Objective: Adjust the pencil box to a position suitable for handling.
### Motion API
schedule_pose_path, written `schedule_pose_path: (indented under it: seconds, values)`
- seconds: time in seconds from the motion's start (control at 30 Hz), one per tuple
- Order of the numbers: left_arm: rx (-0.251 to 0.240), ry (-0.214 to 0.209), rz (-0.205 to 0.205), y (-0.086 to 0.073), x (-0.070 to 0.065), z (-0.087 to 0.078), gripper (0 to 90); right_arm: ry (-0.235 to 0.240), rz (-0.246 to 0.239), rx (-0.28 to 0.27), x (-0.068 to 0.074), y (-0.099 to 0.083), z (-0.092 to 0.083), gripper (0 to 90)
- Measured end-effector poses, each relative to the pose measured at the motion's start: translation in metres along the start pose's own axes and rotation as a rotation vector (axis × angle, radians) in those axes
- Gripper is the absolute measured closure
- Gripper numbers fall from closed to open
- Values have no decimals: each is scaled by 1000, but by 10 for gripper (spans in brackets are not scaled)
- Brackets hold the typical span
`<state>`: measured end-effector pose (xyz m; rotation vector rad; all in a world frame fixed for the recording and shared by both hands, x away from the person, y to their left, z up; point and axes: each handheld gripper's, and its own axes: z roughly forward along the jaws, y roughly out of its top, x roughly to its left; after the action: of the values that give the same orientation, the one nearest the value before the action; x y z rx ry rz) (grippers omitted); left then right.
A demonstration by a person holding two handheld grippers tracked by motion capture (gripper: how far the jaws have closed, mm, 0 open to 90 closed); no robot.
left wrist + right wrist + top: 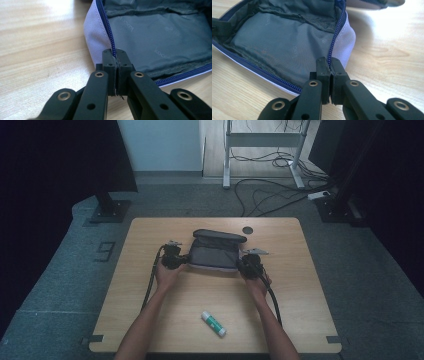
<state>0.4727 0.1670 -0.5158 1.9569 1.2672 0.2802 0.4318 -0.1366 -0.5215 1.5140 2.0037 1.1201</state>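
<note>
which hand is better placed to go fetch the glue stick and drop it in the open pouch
Right, probably. The white-and-green glue stick lies nearer the right hand-held gripper than the left hand-held gripper. Both are shut on the rim of the open grey fabric pouch.

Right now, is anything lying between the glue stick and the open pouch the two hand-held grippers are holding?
Nothing visible. The glue stick lies on bare table in front of the open pouch. The left hand-held gripper and right hand-held gripper pinch the pouch's side edges, leaving its mouth unobstructed.
</note>
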Motion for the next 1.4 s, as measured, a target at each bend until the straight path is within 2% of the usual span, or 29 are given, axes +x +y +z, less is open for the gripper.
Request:
schedule_pose_path:
  seconds: [0.1,0.33,0.5,0.63,0.8,1.07,1.4]
  values:
    - [-30,-11,17,3,-5,-13,883,11,-5,-33,1,3,-10,864]
    - [-70,-31,31,6,-12,-30,884,20,-18,-89,5,9,-28,866]
    - [-97,-46,74,9,-20,-51,884,30,-34,-122,8,9,-42,867]
    - [-113,-55,85,9,-25,-64,884,42,-38,-152,12,8,-55,867]
    - [-136,-73,76,7,-27,-73,885,47,-48,-169,16,11,-65,867]
    - [-137,-95,65,2,-26,-81,885,51,-66,-169,22,10,-73,867]
    - [-138,-106,91,-11,-31,-94,885,67,-81,-182,28,1,-81,867]
